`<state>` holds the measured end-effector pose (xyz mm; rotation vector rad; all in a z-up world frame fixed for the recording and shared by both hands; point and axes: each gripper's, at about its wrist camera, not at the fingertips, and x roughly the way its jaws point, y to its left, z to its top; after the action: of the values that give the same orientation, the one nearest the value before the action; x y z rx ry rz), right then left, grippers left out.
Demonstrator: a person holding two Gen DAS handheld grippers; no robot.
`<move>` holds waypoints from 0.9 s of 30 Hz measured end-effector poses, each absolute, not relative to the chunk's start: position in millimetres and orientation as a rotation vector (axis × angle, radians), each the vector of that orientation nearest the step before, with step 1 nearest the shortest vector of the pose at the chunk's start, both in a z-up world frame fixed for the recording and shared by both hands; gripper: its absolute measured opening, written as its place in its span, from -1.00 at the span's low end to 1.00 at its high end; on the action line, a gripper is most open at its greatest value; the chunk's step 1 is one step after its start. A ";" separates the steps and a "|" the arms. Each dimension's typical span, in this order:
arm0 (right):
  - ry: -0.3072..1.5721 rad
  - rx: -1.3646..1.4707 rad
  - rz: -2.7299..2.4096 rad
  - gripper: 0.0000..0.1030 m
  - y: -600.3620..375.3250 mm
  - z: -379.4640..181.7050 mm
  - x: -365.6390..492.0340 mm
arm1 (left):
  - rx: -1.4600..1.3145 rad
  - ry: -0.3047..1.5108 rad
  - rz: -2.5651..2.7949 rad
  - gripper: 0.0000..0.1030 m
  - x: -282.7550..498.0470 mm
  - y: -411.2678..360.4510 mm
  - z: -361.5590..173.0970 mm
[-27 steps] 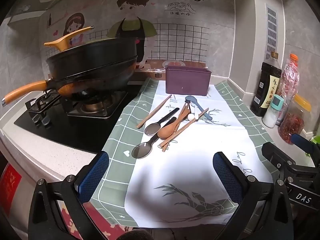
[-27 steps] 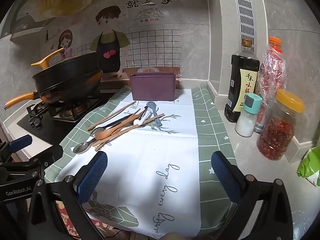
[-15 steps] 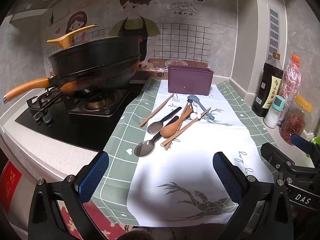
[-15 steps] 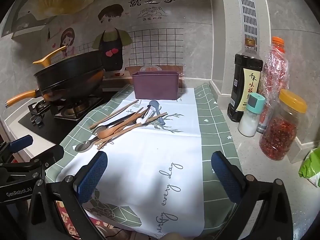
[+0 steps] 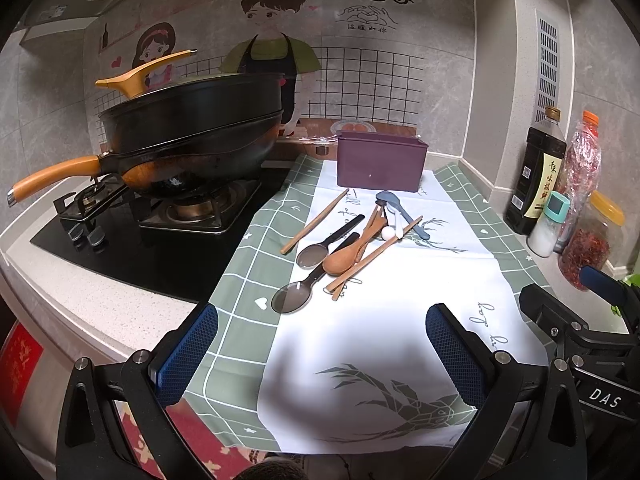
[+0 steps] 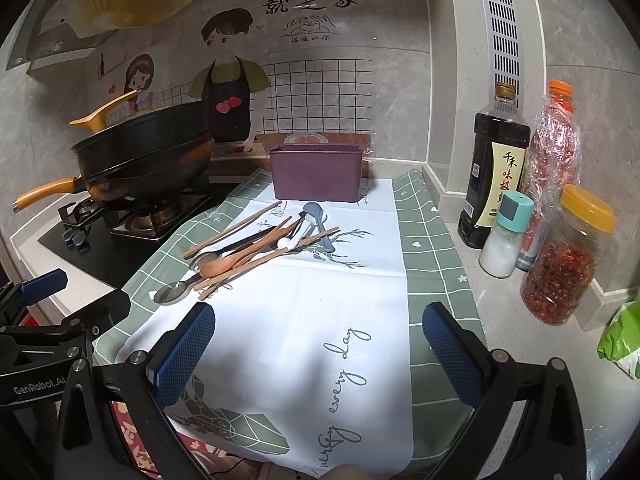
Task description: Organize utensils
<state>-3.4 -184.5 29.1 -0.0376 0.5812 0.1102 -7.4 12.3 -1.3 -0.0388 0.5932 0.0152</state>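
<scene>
Leftmost, stacked black pans sat on the stove; mid-tabletop, the utensils lay jumbled just before the purple box, with bottles and jars rightward. Both the left gripper and right gripper hung wide open, empty, nothing blocking them.

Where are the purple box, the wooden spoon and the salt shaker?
purple box [image 5: 380, 166]: left wrist view, middle of its front wall.
wooden spoon [image 5: 339, 261]: left wrist view, on its bowl.
salt shaker [image 6: 505, 245]: right wrist view, on its white body.
</scene>
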 end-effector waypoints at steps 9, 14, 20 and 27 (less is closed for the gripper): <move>0.581 -0.044 0.111 1.00 -182.3 29.9 -3.8 | -0.038 0.595 0.015 1.00 -6.7 6.0 -2.8; 0.586 -0.038 0.099 1.00 -187.1 29.8 -1.9 | -0.039 0.598 0.020 1.00 -5.3 8.5 -2.3; 0.590 -0.026 0.093 1.00 -191.5 29.9 1.0 | -0.037 0.597 0.021 1.00 -8.2 10.6 0.4; 0.593 -0.029 0.094 1.00 -190.5 28.6 2.7 | -0.040 0.596 0.018 1.00 -5.1 7.6 -2.4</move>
<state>2.7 -190.5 28.6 -0.0293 0.5927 0.0936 -5.1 7.6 -2.4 -0.0399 0.5957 0.0184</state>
